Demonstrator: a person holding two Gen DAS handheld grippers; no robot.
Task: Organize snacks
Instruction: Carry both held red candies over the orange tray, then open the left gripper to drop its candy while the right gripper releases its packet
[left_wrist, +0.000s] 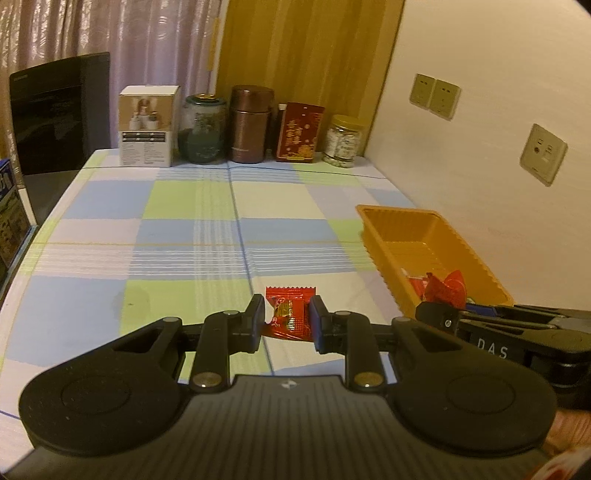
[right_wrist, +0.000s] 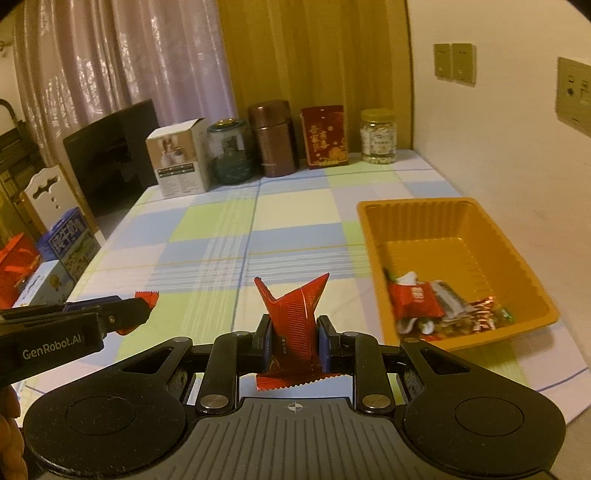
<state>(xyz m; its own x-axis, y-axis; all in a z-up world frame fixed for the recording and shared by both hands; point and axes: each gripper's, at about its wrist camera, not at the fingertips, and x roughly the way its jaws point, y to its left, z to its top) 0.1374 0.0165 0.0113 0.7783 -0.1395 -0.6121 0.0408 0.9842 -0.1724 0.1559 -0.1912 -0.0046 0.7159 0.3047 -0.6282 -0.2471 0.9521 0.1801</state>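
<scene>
My left gripper is shut on a red and gold snack packet, lifted above the checked tablecloth. My right gripper is shut on a crumpled red wrapper that sticks up between its pads. To the right stands an orange plastic tray with several red and silver snack packets piled at its near end; the same tray shows in the left wrist view. The left gripper reaches in from the left of the right wrist view, and the right gripper shows beside the tray in the left wrist view.
Along the back edge stand a white box, a glass jar, a brown canister, a red box and a yellow-lidded jar. A dark monitor sits at the left; boxes and a white chair stand beside the table.
</scene>
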